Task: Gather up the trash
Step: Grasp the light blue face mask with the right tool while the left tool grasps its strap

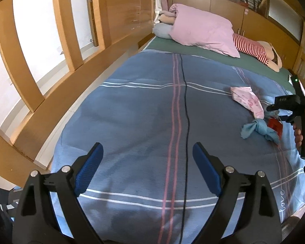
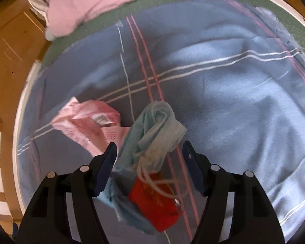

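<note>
Blue-padded fingers (image 1: 91, 168) of the left gripper (image 1: 147, 170) stood wide apart over the bed (image 1: 132, 111), holding nothing, probably kept clear while the other hand worked. Well right of it lay the trash. From the right wrist, the right gripper (image 2: 149, 163) hung spread around a crumpled blue mask (image 2: 154, 134) and red packet (image 2: 154, 205); blur hid any contact. Just left lay a pink wrapper (image 2: 87, 126).
</note>
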Tool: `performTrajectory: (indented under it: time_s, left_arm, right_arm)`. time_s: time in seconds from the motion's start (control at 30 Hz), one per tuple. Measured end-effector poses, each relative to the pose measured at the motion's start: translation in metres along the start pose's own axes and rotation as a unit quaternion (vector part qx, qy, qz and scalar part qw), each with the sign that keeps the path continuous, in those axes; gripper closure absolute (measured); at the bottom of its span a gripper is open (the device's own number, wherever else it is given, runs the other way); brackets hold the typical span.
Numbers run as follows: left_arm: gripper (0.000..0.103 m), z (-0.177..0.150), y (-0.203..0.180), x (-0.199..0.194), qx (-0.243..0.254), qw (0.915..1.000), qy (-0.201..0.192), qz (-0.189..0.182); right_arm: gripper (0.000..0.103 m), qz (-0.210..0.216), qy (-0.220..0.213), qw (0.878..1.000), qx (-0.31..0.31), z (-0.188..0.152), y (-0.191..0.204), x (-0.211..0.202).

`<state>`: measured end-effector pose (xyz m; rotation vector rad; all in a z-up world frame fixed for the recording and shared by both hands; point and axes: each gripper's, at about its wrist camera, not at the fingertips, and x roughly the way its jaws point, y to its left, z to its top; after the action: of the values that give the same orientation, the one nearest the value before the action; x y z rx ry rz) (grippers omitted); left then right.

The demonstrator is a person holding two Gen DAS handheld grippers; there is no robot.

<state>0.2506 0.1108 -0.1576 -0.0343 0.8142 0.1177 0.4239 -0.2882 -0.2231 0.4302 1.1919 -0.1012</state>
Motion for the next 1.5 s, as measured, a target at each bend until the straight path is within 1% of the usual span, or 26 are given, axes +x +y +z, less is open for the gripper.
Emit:
performTrajectory:
  time_s: [0.03, 0.1, 0.13, 0.17, 0.23, 0.37, 0.5, 0.57, 0.63, 0.77, 0.8, 0.9, 1.0, 1.07, 1.13, 1.17, 1.2, 1.23, 1.27, 1.3, 1.33, 1.37, 1.4, 1.5]
  left_arm:
    - [0.014, 0.001, 0.003, 0.001, -0.001, 1.0000, 0.000, 0.001]
    - [0.014, 0.001, 0.005, 0.002, -0.002, 1.0000, 0.001, 0.003]
    - [0.013, 0.002, 0.005, 0.003, -0.002, 1.0000, 0.002, 0.004]
    - [0.013, 0.002, 0.005, 0.003, -0.002, 1.0000, 0.002, 0.005]
    - [0.014, 0.002, 0.002, 0.004, 0.001, 1.0000, 0.002, 0.004]
    - [0.014, 0.005, -0.016, 0.007, 0.017, 0.9998, 0.000, -0.010]
    - [0.013, 0.014, -0.063, 0.014, 0.053, 0.9964, -0.007, -0.065]
    - [0.013, 0.018, -0.085, 0.020, 0.063, 0.9938, -0.004, -0.091]
    - [0.013, 0.023, -0.116, 0.030, 0.074, 0.9900, -0.004, -0.120]
    - [0.013, 0.027, -0.176, 0.051, 0.105, 0.9846, -0.010, -0.139]
    - [0.013, 0.029, -0.193, 0.062, 0.109, 0.9827, -0.003, -0.150]
    - [0.013, 0.032, -0.224, 0.084, 0.108, 0.9811, 0.014, -0.160]
    - [0.013, 0.034, -0.246, 0.102, 0.115, 0.9792, 0.023, -0.166]
    - [0.013, 0.033, -0.262, 0.117, 0.125, 0.9784, 0.034, -0.161]
    - [0.014, 0.030, -0.272, 0.128, 0.137, 0.9783, 0.043, -0.149]
    - [0.015, 0.027, -0.276, 0.136, 0.140, 0.9778, 0.055, -0.146]
    - [0.024, 0.025, -0.277, 0.142, 0.139, 0.9764, 0.065, -0.152]
    - [0.031, 0.023, -0.277, 0.144, 0.137, 0.9752, 0.072, -0.158]
    - [0.033, 0.021, -0.277, 0.145, 0.135, 0.9739, 0.076, -0.166]
    - [0.045, 0.020, -0.276, 0.143, 0.135, 0.9735, 0.074, -0.169]
    - [0.060, 0.019, -0.278, 0.139, 0.142, 0.9711, 0.072, -0.178]
    - [0.065, 0.018, -0.280, 0.133, 0.152, 0.9691, 0.070, -0.181]
    - [0.067, 0.016, -0.282, 0.128, 0.160, 0.9693, 0.066, -0.175]
    - [0.070, 0.013, -0.279, 0.114, 0.168, 0.9691, 0.058, -0.171]
  right_arm:
    - [0.063, 0.002, 0.010, 1.000, 0.002, 0.002, 0.000, 0.006]
    - [0.085, -0.005, 0.033, 0.999, 0.017, 0.006, -0.002, 0.017]
    - [0.085, -0.011, 0.034, 0.999, 0.025, 0.006, -0.003, 0.019]
    - [0.087, -0.006, 0.031, 0.999, 0.030, 0.007, -0.005, 0.017]
    - [0.087, -0.008, 0.015, 0.999, 0.029, 0.006, -0.006, 0.008]
    - [0.087, 0.016, -0.025, 0.999, 0.024, -0.010, -0.019, -0.034]
    - [0.087, 0.032, -0.051, 0.998, 0.019, -0.034, -0.040, -0.074]
    - [0.087, 0.035, -0.055, 0.998, 0.020, -0.051, -0.056, -0.091]
    - [0.087, 0.036, -0.057, 0.997, 0.023, -0.068, -0.070, -0.104]
    - [0.087, 0.037, -0.059, 0.997, 0.029, -0.102, -0.102, -0.129]
    - [0.087, 0.036, -0.060, 0.997, 0.031, -0.106, -0.108, -0.134]
    - [0.087, 0.030, -0.071, 0.996, 0.041, -0.121, -0.127, -0.149]
    - [0.087, 0.029, -0.078, 0.995, 0.047, -0.130, -0.140, -0.157]
    - [0.087, 0.031, -0.078, 0.995, 0.053, -0.136, -0.148, -0.160]
    - [0.087, 0.032, -0.079, 0.995, 0.058, -0.140, -0.155, -0.162]
    - [0.087, 0.034, -0.079, 0.994, 0.060, -0.140, -0.157, -0.163]
    - [0.087, 0.035, -0.080, 0.994, 0.062, -0.142, -0.160, -0.165]
    - [0.087, 0.035, -0.082, 0.994, 0.064, -0.144, -0.162, -0.166]
    - [0.087, 0.037, -0.083, 0.994, 0.067, -0.145, -0.164, -0.168]
    - [0.087, 0.038, -0.084, 0.993, 0.068, -0.146, -0.165, -0.169]
    - [0.087, 0.039, -0.085, 0.993, 0.068, -0.146, -0.165, -0.170]
    - [0.087, 0.039, -0.086, 0.993, 0.068, -0.147, -0.165, -0.171]
    - [0.087, 0.041, -0.088, 0.993, 0.068, -0.148, -0.164, -0.173]
    - [0.087, 0.046, -0.097, 0.992, 0.063, -0.151, -0.160, -0.181]
